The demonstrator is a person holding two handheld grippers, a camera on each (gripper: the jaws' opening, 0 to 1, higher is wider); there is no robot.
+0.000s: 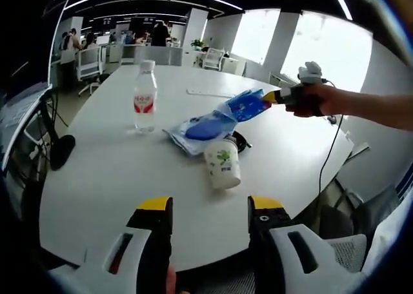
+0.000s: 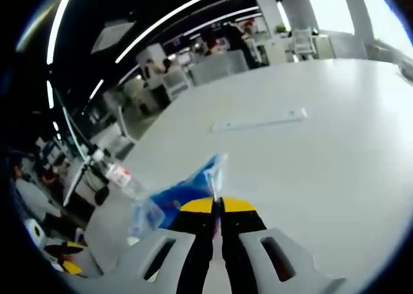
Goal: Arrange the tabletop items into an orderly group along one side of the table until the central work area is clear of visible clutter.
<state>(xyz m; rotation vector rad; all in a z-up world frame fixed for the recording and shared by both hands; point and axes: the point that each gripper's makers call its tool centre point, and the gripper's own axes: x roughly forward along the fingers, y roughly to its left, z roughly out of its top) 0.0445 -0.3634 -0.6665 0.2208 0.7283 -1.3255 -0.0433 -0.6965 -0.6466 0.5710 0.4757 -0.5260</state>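
Bottle (image 1: pixel 145 95) label red (text unreadable), upright on table (image 1: pixel 97 178).

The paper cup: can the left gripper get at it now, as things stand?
Probably yes. The left gripper is open, and the paper cup stands upright on the table straight ahead of it, bare tabletop between. The blue bag lies behind the cup.
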